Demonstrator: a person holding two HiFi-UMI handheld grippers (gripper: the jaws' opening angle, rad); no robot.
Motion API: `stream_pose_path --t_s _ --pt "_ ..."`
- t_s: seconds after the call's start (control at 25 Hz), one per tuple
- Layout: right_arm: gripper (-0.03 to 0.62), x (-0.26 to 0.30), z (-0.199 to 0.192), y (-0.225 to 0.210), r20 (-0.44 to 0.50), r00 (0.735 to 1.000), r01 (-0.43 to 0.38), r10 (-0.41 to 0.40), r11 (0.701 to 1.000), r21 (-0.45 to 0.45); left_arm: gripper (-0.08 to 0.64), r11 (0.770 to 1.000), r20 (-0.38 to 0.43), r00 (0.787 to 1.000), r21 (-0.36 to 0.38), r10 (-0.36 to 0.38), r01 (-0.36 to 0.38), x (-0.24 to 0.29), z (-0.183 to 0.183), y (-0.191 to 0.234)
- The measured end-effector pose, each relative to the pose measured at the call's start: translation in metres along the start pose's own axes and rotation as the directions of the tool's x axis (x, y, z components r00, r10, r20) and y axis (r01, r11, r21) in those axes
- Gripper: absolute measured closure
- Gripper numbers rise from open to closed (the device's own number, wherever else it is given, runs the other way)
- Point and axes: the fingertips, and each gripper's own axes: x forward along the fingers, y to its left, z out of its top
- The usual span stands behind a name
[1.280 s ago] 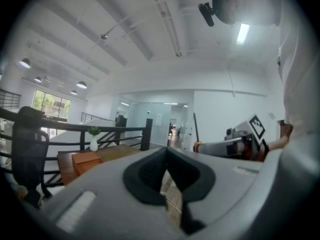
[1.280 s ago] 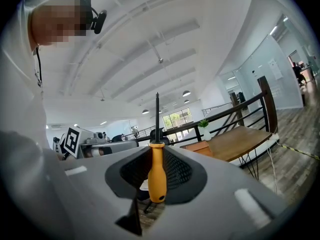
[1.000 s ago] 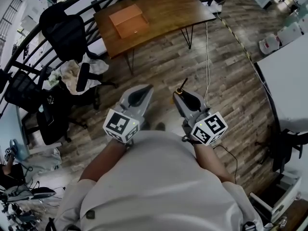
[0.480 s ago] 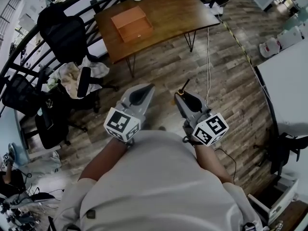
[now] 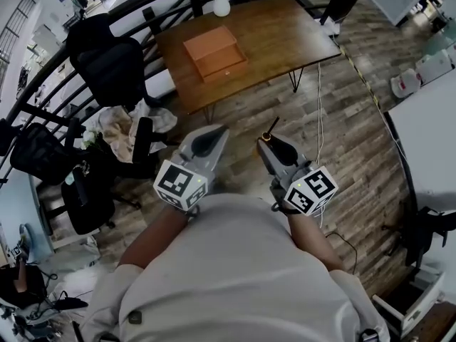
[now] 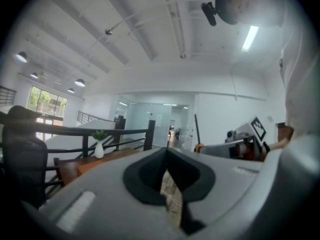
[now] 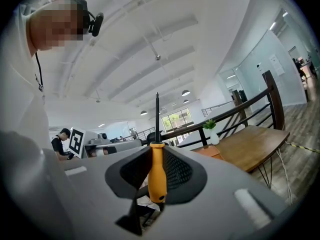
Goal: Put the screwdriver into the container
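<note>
We see the wooden surface [image 5: 285,27] ahead, container [image 5: 214,50] on it, well apart from both grippers. Left gripper [image 5: 219,130]: fingers together, empty. Right gripper [image 5: 263,140]: fingers clamped on the screwdriver [image 7: 157,176] by its orange handle, shaft pointing up.

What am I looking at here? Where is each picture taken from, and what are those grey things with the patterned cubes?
There is no robot here. A person in a white shirt holds a two-jaw gripper in each hand, and the patterned cubes are part of those grippers. The head view comes from a camera on the person's head, looking down. The other two views come from cameras riding on each gripper, looking along its jaws. The right gripper is clamped on a screwdriver with an orange handle. The left gripper has its jaws together and holds nothing. Ahead stands a wooden table with an orange-brown box, probably the container, and a white vase.
</note>
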Motion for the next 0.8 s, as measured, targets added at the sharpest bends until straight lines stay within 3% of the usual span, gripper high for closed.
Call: stream_pose_path --t_s 0.36,0.8 --pt "0.517 0.061 -0.011 0.014 -0.024 1.000 -0.002 0.002 1.000 0.012 0.557 0.999 -0.015 1.000 -0.029 -0.013 0.013 -0.017 -0.008 0.055" --pt "0.517 0.094 -0.002 -0.018 -0.040 0.999 -0.036 0.037 0.999 0.025 0.557 0.999 -0.015 0.999 -0.028 0.034 -0.035 0.006 -0.007 0.091"
